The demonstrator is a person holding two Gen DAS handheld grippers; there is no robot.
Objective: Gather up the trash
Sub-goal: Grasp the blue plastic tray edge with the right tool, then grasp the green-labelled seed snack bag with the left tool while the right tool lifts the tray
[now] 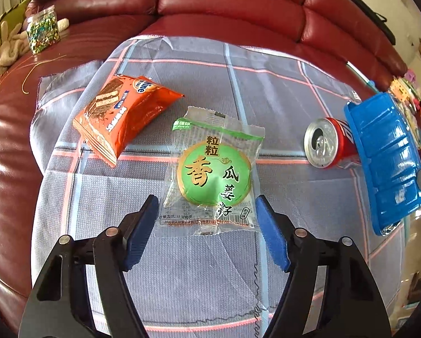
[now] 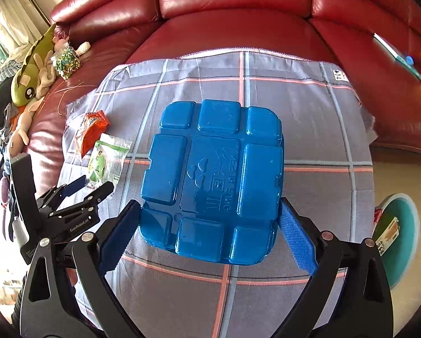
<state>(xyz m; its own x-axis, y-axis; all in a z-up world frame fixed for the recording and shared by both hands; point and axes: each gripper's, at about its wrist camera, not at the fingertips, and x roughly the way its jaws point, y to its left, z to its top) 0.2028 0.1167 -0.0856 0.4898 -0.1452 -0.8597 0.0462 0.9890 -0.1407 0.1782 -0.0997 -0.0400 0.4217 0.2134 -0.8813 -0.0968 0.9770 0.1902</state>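
A green-labelled clear snack wrapper (image 1: pixel 210 174) lies flat on the checked cloth (image 1: pixel 266 90). My left gripper (image 1: pixel 205 197) stands open over its near end, one blue pad on each side and neither pressing it. An orange wafer packet (image 1: pixel 120 118) lies to its left, and a red drink can (image 1: pixel 328 146) on its side to the right. My right gripper (image 2: pixel 209 204) is shut on a blue plastic tray (image 2: pixel 213 174), held bottom-up above the cloth. From the right wrist view the left gripper (image 2: pixel 95 186), green wrapper (image 2: pixel 106 157) and orange packet (image 2: pixel 91 132) show at left.
The cloth covers the seat of a red leather sofa (image 1: pixel 224 5). A jar of glitter (image 1: pixel 43 32) and plush toys (image 2: pixel 27 79) sit at the sofa's left end. A teal round bin (image 2: pixel 402 253) holding a box stands on the floor at right.
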